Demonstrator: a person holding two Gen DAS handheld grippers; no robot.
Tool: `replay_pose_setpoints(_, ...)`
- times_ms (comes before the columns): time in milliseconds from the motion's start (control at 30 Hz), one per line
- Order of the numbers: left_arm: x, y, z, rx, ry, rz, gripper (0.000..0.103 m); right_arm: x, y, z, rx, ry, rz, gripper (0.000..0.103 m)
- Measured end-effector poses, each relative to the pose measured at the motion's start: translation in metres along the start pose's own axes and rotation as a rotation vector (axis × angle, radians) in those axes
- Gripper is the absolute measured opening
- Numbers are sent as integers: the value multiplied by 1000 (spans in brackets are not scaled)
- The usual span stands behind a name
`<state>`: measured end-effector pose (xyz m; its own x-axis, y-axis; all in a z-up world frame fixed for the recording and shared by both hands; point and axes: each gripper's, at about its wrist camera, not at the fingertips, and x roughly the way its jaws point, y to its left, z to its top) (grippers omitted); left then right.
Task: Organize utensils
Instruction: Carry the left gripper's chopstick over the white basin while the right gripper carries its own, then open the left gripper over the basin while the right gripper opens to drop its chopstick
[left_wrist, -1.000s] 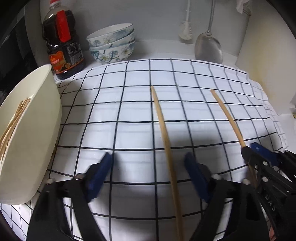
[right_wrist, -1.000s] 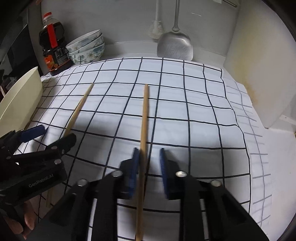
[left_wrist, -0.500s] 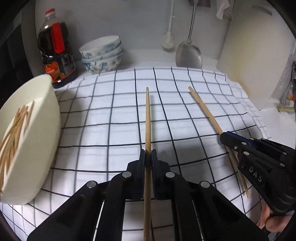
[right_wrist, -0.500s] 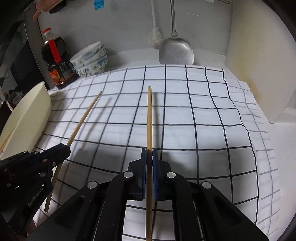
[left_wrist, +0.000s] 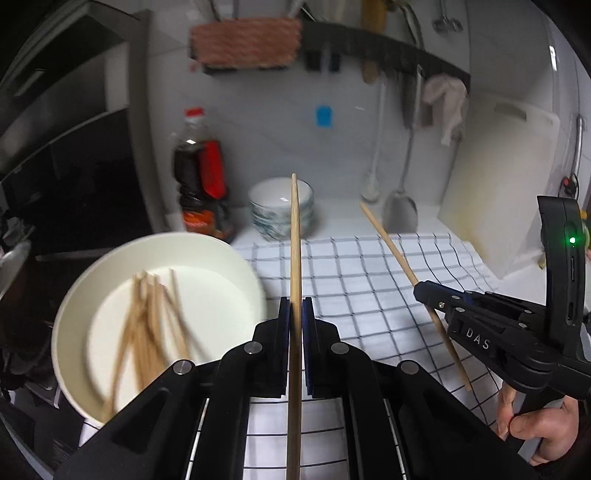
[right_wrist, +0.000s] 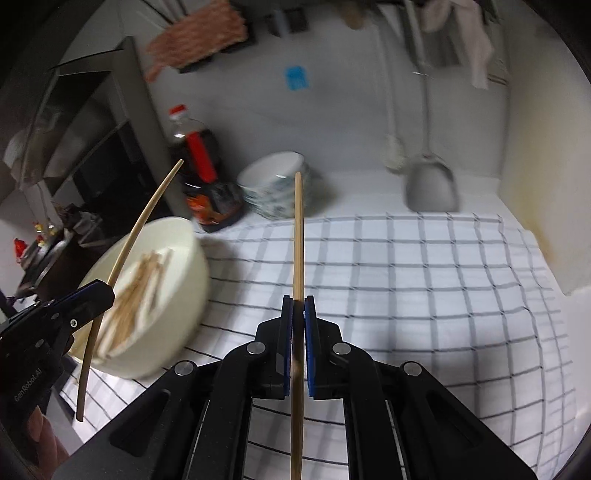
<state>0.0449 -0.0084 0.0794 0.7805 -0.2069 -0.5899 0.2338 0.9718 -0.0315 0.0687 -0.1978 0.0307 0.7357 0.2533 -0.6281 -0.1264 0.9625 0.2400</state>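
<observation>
Centre frame, I am keeping left claw (left_wrist: 294, 314) and right claw (right_wrist: 298, 314) each clenched on a chopstick (left_wrist: 294, 236); thin grips, either stick risking pivoting and missing the bowl (left_wrist: 74, 295).

The near end of each chopstick (left_wrist: 295, 258) (right_wrist: 298, 258) runs off the bottom edge of its frame. The bundle of sticks (left_wrist: 147, 325) in the white bowl (left_wrist: 74, 306) is smeared by blur, too soft to count. The bottle (left_wrist: 199, 184) label at upper left is unreadable. The hand (left_wrist: 543, 432) at lower right is cut by the edge.
</observation>
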Motion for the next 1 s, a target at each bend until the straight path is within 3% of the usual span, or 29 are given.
replay_pose_setpoints(167, -19, 56, 12, -33, -34, 76, 7, 17, 64, 20, -41, -13, 95, 6)
replay_pose_setpoints(367, -13, 120, 10, -100, -5, 162, 7, 58, 132, 29, -95, 53, 155, 6)
replay_pose_setpoints(667, 23, 164, -9, -164, 89, 221, 8, 104, 172, 23, -136, 154, 155, 7)
replay_pose_setpoints(700, 23, 165, -11, -169, 96, 229, 12, 104, 171, 21, -136, 155, 152, 12)
replay_pose_setpoints(733, 24, 168, -12, -174, 101, 243, 27, 102, 169, 21, -131, 146, 138, 19)
replay_pose_setpoints(767, 22, 170, -14, -177, 95, 256, 50, 99, 167, 22, -125, 132, 127, 22)
replay_pose_setpoints(833, 14, 172, -17, -181, 53, 281, 82, 94, 162, 22, -114, 116, 117, 24)
replay_pose_setpoints(1000, -5, 171, -20, -181, 10, 312, 86, 80, 153, 17, -104, 91, 85, 36)
